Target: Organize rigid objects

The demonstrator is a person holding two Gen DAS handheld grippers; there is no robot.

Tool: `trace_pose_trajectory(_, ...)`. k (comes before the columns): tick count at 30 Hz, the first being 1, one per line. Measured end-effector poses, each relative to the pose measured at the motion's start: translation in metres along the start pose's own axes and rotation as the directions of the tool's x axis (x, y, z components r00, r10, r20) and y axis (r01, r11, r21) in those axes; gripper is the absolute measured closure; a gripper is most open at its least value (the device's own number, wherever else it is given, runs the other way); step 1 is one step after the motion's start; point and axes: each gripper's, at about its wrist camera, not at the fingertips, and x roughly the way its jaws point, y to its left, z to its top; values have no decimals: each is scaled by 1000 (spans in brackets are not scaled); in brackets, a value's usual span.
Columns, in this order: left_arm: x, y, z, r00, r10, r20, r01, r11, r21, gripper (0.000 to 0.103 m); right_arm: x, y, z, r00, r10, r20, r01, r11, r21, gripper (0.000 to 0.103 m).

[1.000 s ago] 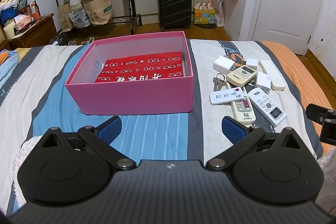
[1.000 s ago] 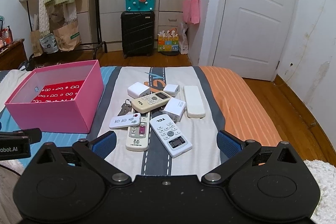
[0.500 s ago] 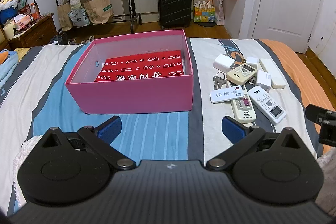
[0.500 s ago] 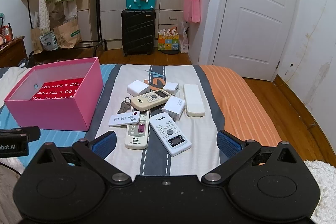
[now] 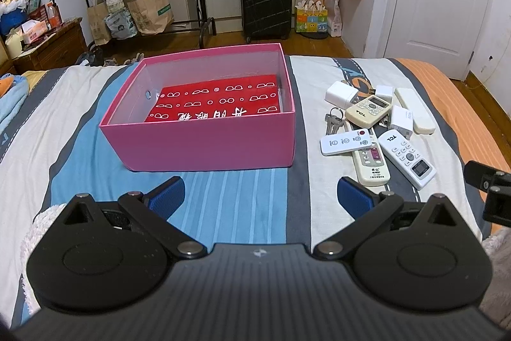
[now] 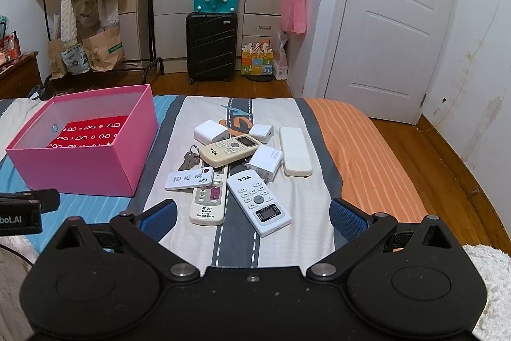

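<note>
The right gripper [image 6: 252, 213] hangs spread and empty just short of the white TCL remote [image 6: 258, 202], whose long axis runs away leftward. The left gripper [image 5: 260, 190], also apart, faces the pink box [image 5: 204, 146] on the bed [image 6: 367, 162].

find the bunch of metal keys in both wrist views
Left wrist: bunch of metal keys, right of centre, just left of the remote pile.
Right wrist: keys, centre-left, at the pile's left edge.
Shared landmark: open pink cardboard box, left of the keys in both.
</note>
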Motion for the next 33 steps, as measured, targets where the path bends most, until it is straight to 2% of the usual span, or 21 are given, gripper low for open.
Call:
trace_pose_trajectory(11,-2,3,-4,1000,2,-23,-2,1000,7,0,1,-1,-1,1000,4,-10,-4,1000,-9,0)
trace_pose_trajectory(19,-28,21,19,999,15,-36,-15,1000,21,0,-2,-1,3,1000,17,-4,-17,1000,-20,0)
trace_pose_trajectory(22,-32,39,35,998,35,-44,-34,999,3,0,-8,-4,8,994,96,51,-94,995,-38,0)
trace_pose_trajectory(25,-28,62,56,996,74,-55,-77,995,-56,0,-11,-10,17,962,234,138,-228,972,-54,0)
trace_pose_trajectory(29,-8,99,84,989,80,-127,-98,985,-143,2,6,-7,45,934,346,82,-338,936,-101,0)
trace_pose_trajectory(33,19,133,107,969,56,-241,-115,964,-238,3,29,9,81,911,413,6,-403,892,-205,0)
